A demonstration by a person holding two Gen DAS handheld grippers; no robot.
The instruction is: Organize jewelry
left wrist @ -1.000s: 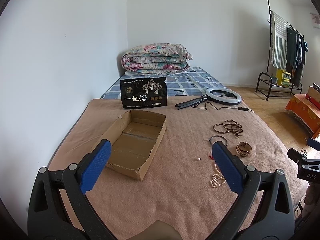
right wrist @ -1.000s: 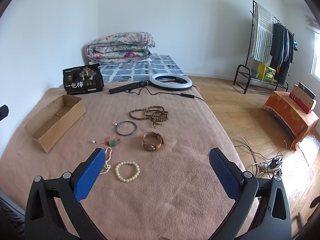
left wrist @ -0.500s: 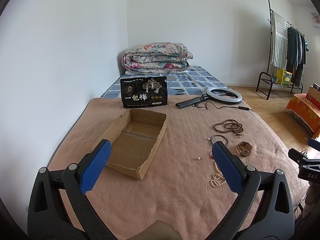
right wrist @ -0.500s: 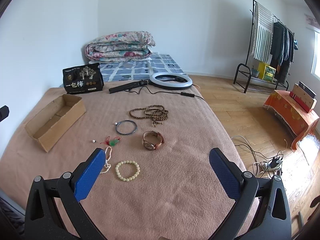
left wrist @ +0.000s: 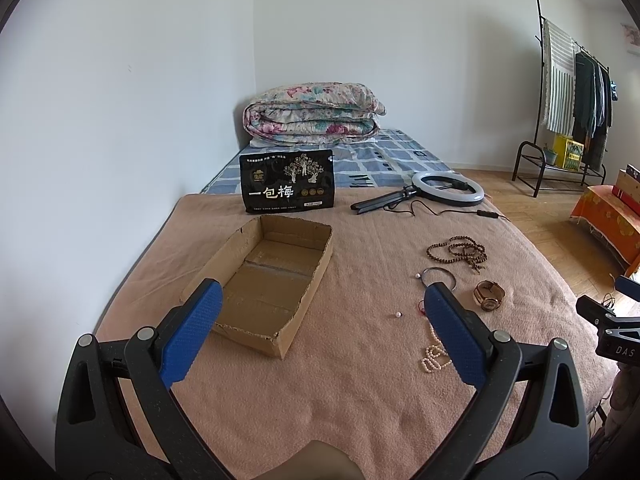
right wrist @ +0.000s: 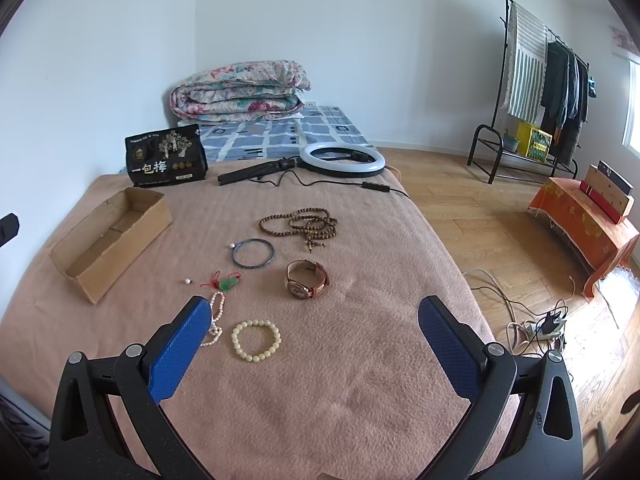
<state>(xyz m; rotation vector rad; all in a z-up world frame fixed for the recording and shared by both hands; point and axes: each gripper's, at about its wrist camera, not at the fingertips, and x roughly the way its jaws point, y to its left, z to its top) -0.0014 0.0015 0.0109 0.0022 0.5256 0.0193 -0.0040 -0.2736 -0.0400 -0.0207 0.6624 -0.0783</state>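
So on the far left there's the cardboard box (right wrist: 108, 240), open-topped with nothing in it, sitting on the pinkish-brown blanket (right wrist: 320, 380) near the left edge of the bed, with a black snack bag (right wrist: 165, 156) standing upright just behind it. The left gripper (left wrist: 320, 332) hangs above the blanket with its blue fingers (left wrist: 190, 338) spread wide and nothing between them; in its view the box sits right ahead between the fingers and slightly left. Moving right from the box, all the jewelry is laid out loose on the blanket, well apart from the box: a tiny lone pearl bead (right wrist: 187, 281), then a little red and green charm (right wrist: 224, 281), with a pearl strand (right wrist: 217, 312) trailing toward the camera until it's partly hidden behind the right gripper's left finger. Just beyond the charm is a thin dark bangle (right wrist: 253, 253) with another small bead at its rim, and further back a tangled pile of brown wooden beads (right wrist: 304, 226). Closer in there's a pale cream bead bracelet (right wrist: 256, 339), and to the right of the bangle a brown-strapped watch (right wrist: 307, 280) lying on its side. The right gripper (right wrist: 316, 344) is also wide open and holding nothing, hovering over the near part of the blanket. Way at the back a ring light (right wrist: 342, 158) lies flat near a folded floral quilt (right wrist: 240, 90), and a clothes rack (right wrist: 540, 68) stands off to the right.
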